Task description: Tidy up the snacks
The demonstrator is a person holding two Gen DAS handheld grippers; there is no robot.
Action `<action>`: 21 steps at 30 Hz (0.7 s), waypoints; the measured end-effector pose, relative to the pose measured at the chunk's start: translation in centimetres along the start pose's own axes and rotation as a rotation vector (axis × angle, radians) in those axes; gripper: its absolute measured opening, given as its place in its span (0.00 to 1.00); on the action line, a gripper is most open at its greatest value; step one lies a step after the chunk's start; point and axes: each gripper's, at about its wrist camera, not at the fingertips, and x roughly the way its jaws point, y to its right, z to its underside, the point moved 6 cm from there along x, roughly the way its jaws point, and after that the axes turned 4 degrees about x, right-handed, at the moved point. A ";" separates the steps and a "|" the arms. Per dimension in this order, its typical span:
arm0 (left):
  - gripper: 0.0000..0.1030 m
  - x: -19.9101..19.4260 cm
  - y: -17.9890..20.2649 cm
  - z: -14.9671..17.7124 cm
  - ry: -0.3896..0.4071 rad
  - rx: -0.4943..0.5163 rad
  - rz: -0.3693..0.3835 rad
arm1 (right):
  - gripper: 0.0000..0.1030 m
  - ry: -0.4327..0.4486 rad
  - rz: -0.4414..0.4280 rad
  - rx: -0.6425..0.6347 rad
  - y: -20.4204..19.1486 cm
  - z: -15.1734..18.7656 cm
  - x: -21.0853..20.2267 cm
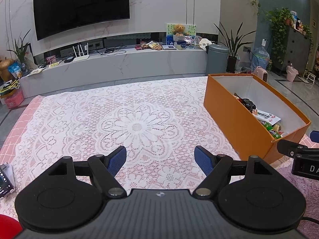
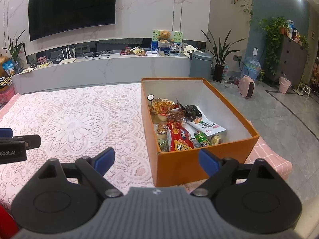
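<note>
While both grippers hang over the table, neither one holds anything. The left gripper (image 1: 160,160) has its blue fingers (image 1: 117,160) spread wide apart above the white lace cloth (image 1: 137,127). The right gripper (image 2: 156,160) is spread wide too, with its fingers just in front of the near wall of the orange box (image 2: 179,165).

The box sits on the right side of the table, on the lace cloth, close to the right edge. All the snacks (image 2: 179,127) are piled inside it, mostly toward its left and near part. On top lie a red bag (image 2: 179,139), a white packet (image 2: 207,127), a green packet (image 2: 201,138) and a bag of yellow sticks (image 2: 161,105). A dark shiny thing (image 2: 191,110) rests in the middle of the pile; it may be another wrapper, but it is hard to tell.

Far behind stand a long white shelf (image 2: 119,69) and a big black TV (image 2: 71,8).
</note>
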 end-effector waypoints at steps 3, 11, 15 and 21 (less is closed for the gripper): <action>0.88 0.0 0.0 0.0 0.000 0.000 0.000 | 0.86 0.003 0.001 -0.001 0.0 0.0 0.0; 0.88 -0.2 -0.2 -0.1 0.002 -0.002 -0.003 | 0.87 0.004 0.000 -0.001 0.1 -0.1 0.0; 0.88 -0.3 -0.3 -0.1 0.002 -0.002 -0.007 | 0.87 0.007 0.001 -0.002 0.1 -0.1 0.0; 0.88 -0.4 -0.3 0.0 0.001 -0.004 -0.007 | 0.87 0.005 0.001 -0.002 0.0 -0.1 -0.1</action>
